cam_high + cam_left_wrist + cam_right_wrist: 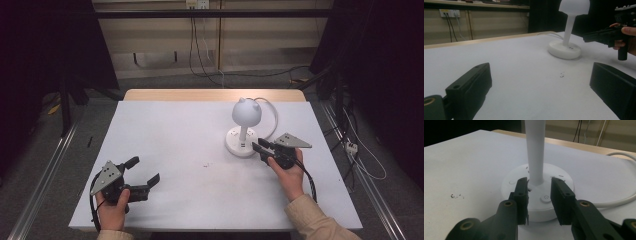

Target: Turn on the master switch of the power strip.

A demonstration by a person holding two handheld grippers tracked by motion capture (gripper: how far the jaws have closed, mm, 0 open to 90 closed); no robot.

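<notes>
Starting at seven o'clock on the white table (165, 145), the left gripper (145, 172) is resting low in the person's left hand (112, 210), its jaws spread wide with nothing between them; in the left gripper view they are framing bare tabletop and a few dark specks (561, 74). It is sitting well apart from the work.

Moving toward two o'clock, the white desk lamp (243, 127) is standing upright on its round base (537, 195), with its cord (272, 117) looping off behind it. Just past it, at three o'clock, the right gripper (259, 148) is reaching in from the person's right hand (290, 170). In the right gripper view its jaws are parted a little and hanging over the near edge of the base, either side of the foot of the stem (535, 152), with the power button (545, 197) lying between them. Whether a jaw is touching the base, I cannot tell.

As a judgement, the approach looks done: the gripper is lined up at the lamp. What seems left is the contact itself, whether pressing the button or closing on the stem. No glow is showing from the shade (247, 111).
</notes>
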